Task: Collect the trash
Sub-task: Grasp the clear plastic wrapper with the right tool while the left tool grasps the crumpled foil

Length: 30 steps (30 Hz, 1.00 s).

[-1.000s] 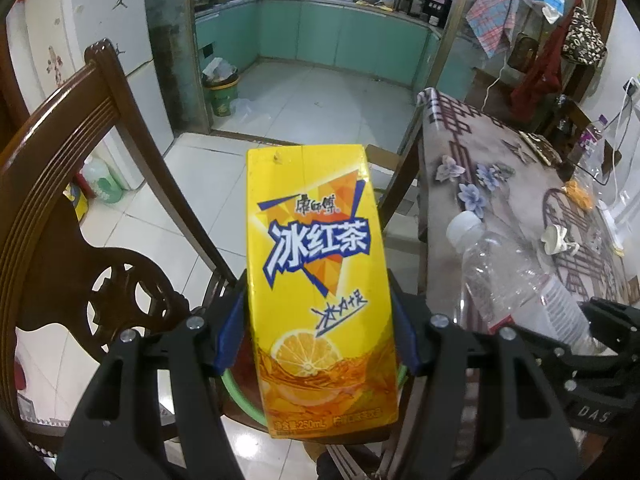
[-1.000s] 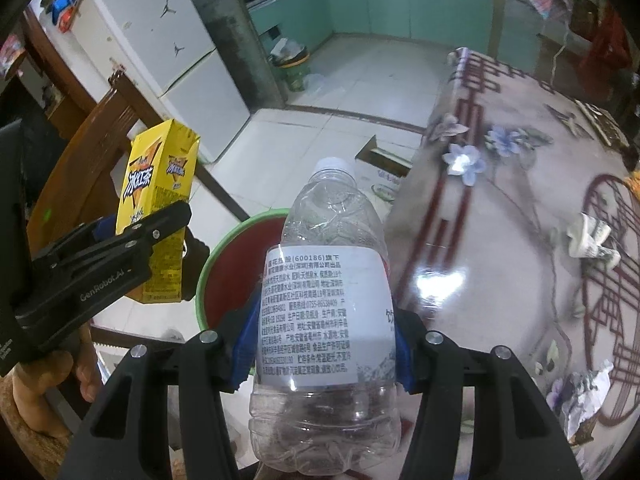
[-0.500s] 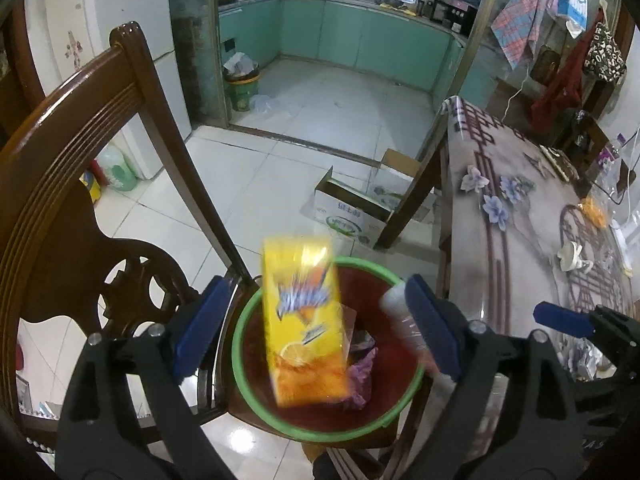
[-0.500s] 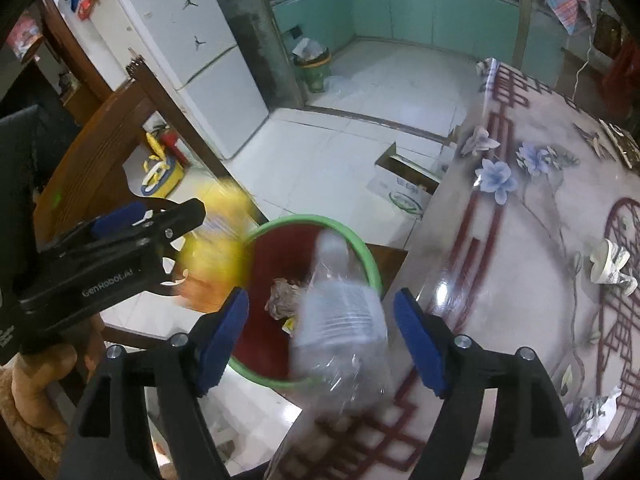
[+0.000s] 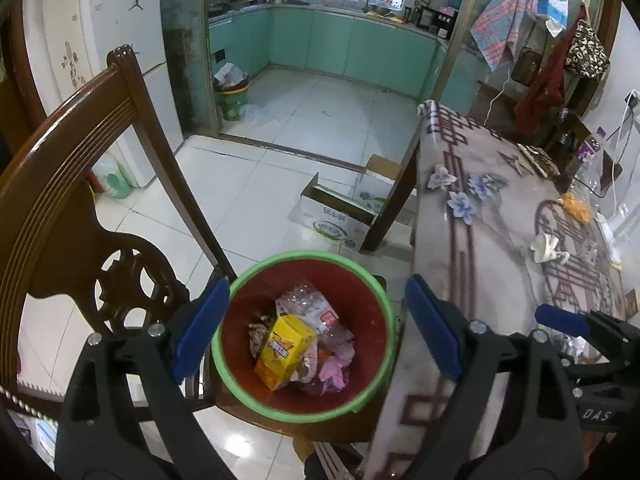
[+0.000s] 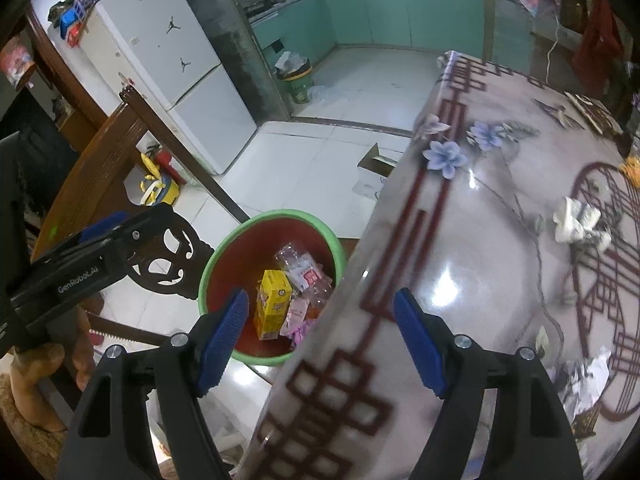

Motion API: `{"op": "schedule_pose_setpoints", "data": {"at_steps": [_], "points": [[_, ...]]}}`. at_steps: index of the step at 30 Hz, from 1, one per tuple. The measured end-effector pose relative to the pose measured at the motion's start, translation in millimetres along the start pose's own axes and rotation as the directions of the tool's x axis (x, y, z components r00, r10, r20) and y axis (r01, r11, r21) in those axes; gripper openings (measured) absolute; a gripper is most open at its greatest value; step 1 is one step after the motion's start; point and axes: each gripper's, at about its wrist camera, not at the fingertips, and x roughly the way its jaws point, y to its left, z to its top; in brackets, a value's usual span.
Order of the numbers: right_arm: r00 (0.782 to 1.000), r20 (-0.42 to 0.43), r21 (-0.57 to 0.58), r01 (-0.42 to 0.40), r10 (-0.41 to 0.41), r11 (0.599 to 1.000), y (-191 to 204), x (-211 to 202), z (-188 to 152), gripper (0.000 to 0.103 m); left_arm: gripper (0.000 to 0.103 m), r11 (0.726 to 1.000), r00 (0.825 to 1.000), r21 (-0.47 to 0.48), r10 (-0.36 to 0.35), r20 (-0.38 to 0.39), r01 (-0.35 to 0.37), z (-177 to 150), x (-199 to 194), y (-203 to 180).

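1. Trash already collected sits in the bin (image 5: 304, 400), which stands on the seat of the wooden chair (image 5: 60, 208) just beside the table (image 5: 500, 240): the yellow drink carton (image 5: 286, 350) lies tilted on the heap, and the clear bottle (image 5: 310, 306) rests just behind it.
2. Our left tongs (image 5: 308, 332) hang over the bin with the jaws wide and nothing between them; they have just been opening, and the carton lies well below them.
3. Our right tongs (image 6: 320, 332) straddle the table edge, jaws wide and empty too, having just opened; the bin lies to their left.
4. What remains to pick up lies farther out on the table, to the right of both tongs: a crumpled white wad (image 6: 576, 222) near the round pattern, scraps of paper (image 6: 588, 376) near the table's near right edge, and something orange (image 5: 576, 206) beyond.
5. We judge the right tongs nearer to all of this, so the coming move turns on a swing rightward and away from the bin.
6. The near table edge is blurred, the scraps are partly cut off behind the right finger, and we cannot make out what the orange thing is.
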Motion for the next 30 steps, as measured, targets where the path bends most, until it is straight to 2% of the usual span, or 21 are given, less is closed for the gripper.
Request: {"op": "schedule_pose_setpoints", "data": {"at_steps": [6,10,16,21,25,30], "points": [[1.000,0.015,-0.025,-0.009,0.010,1.000,-18,-24,-19,0.072,0.087,1.000,1.000,0.015,-0.008,0.020,0.007,-15,-18,-34],[0.999,0.036,-0.053,0.000,0.002,0.999,-38,-47,-36,0.072,0.087,1.000,0.999,0.010,-0.023,0.032,0.023,-24,-26,-73],[0.998,0.057,0.022,0.037,-0.038,0.999,-115,-91,-66,0.072,0.087,0.995,0.997,0.071,-0.074,0.021,0.073,-44,-33,-156],[0.994,0.052,0.135,0.090,-0.097,0.987,-196,-117,-94,0.072,0.087,0.984,0.991,0.117,-0.130,-0.042,0.134,-73,-25,-228],[0.987,0.041,0.218,0.141,-0.153,0.966,-262,-135,-115,0.072,0.087,0.963,0.970,0.147,-0.206,-0.130,0.225,-100,-10,-294],[0.977,0.043,0.292,0.188,-0.209,0.938,-322,-158,-134,0.072,0.087,0.947,0.949,0.188,-0.217,-0.230,0.262,-116,22,-349]]}}
